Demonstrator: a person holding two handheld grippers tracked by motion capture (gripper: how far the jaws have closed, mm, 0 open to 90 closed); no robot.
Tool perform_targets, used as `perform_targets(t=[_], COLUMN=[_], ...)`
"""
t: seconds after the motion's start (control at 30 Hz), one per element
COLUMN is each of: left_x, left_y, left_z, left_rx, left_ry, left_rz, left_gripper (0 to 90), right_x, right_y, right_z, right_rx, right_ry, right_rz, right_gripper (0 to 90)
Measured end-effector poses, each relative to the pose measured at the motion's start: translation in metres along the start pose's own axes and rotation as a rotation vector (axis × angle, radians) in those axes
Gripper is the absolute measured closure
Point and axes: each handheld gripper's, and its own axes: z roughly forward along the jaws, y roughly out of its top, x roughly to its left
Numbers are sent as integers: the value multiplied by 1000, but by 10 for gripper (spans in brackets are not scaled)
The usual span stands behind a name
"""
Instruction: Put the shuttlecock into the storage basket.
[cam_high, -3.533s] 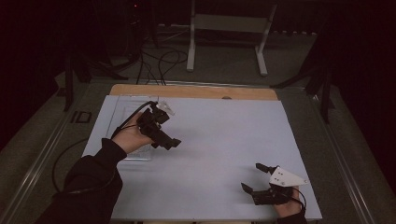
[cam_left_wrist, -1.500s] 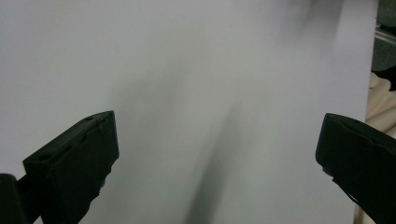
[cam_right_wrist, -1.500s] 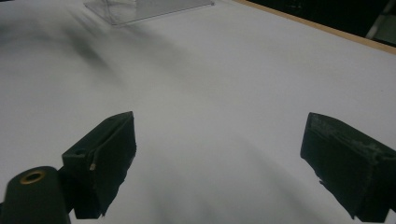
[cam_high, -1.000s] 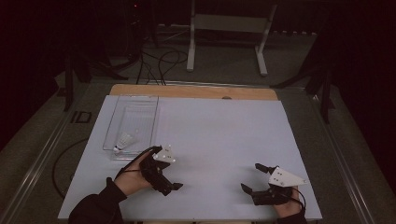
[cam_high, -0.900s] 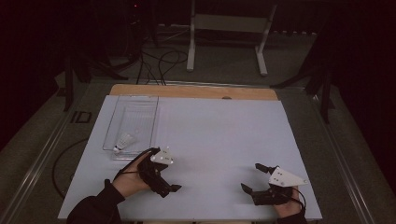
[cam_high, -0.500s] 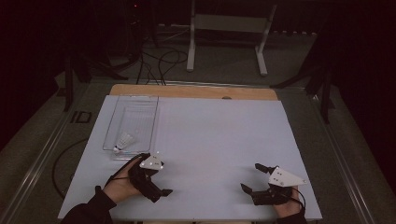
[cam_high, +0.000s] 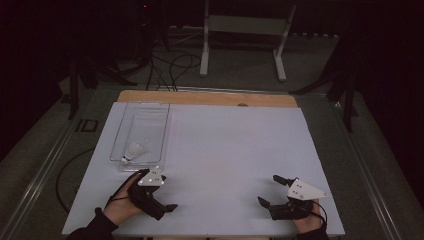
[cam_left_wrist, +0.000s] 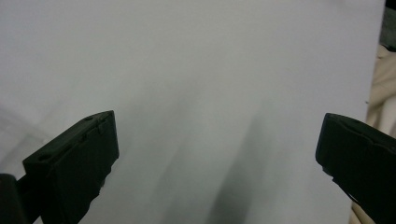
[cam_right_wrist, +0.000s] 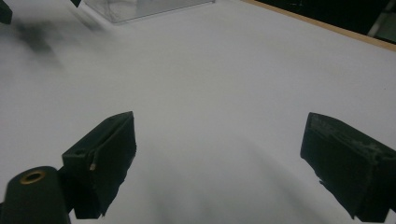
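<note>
A clear plastic tray (cam_high: 162, 130) stands at the left of the white table, and a white shuttlecock (cam_high: 132, 151) lies in its near end. My left gripper (cam_high: 167, 204) rests low near the table's front left, just in front of the tray, open with nothing between its jaws (cam_left_wrist: 219, 154). My right gripper (cam_high: 267, 190) sits at the front right, open and empty (cam_right_wrist: 219, 154). A corner of the tray (cam_right_wrist: 140, 9) shows at the top of the right gripper view.
The white sheet (cam_high: 230, 150) covers the table, with a wooden strip (cam_high: 210, 97) along the far edge. A metal stand (cam_high: 245, 30) and cables (cam_high: 165, 65) lie on the floor beyond. The table's front edge runs close under both hands.
My left gripper has drawn back from over the tray to the table's front left and come down low. The shuttlecock now lies in the tray. The right gripper has stayed put.
</note>
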Motion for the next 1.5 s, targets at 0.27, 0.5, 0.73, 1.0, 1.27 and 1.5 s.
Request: perform_targets(t=[0.27,0.5,0.73,1.0,1.27,1.5], left_x=[2,2,4,8,10,9], left_y=[-12,-20,-29,-35,-38,-39], left_z=[-5,-6,-5,-6,-6,-7], left_rx=[-48,-89,-147,-177,-168,-157], left_ry=[35,65,94,112,108,116], left_rz=[-69,-74,-79,-107,-102,-92], left_gripper=[2,2,2,2,2,2], right_x=[0,-1,0,-1,-1,-1], right_y=[0,-1,-1,-2,-2,-2], right_z=[0,0,1,1,1,1], right_rx=[0,0,10,9,8,9], right_ry=[2,0,1,6,10,8], right_rz=[0,7,6,12,18,19], right_gripper=[105,105,105,105,105,105])
